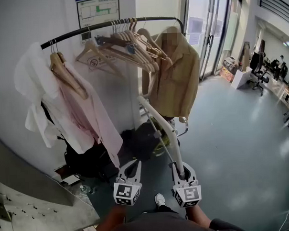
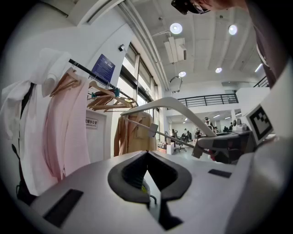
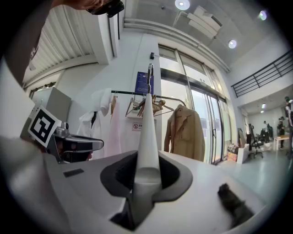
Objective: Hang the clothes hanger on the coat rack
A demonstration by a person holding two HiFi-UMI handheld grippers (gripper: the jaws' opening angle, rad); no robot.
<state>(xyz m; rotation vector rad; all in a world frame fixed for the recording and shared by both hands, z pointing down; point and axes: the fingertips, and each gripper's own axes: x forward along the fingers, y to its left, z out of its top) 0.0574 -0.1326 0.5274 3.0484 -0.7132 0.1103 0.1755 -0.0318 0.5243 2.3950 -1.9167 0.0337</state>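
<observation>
A white plastic clothes hanger [image 1: 159, 126] slants up from my right gripper [image 1: 180, 171], which is shut on one end of it. In the right gripper view the hanger [image 3: 147, 132] stands straight up from the jaws, its metal hook [image 3: 150, 73] at the top. Beside it my left gripper [image 1: 135, 164] is shut and holds nothing; in its own view the white hanger [image 2: 183, 103] crosses at the right. The coat rack's black rail [image 1: 107, 25] curves overhead beyond both grippers. It carries several bare wooden hangers [image 1: 132, 46], a tan jacket [image 1: 176, 73], a pink shirt [image 1: 87, 110] and a white garment [image 1: 33, 84].
A black bag [image 1: 84, 160] lies on the floor under the hung clothes. A grey table corner [image 1: 24, 209] juts in at the lower left. Glass doors [image 1: 212, 28] stand behind the rack, and office chairs [image 1: 257, 69] stand at the far right. Grey floor spreads to the right.
</observation>
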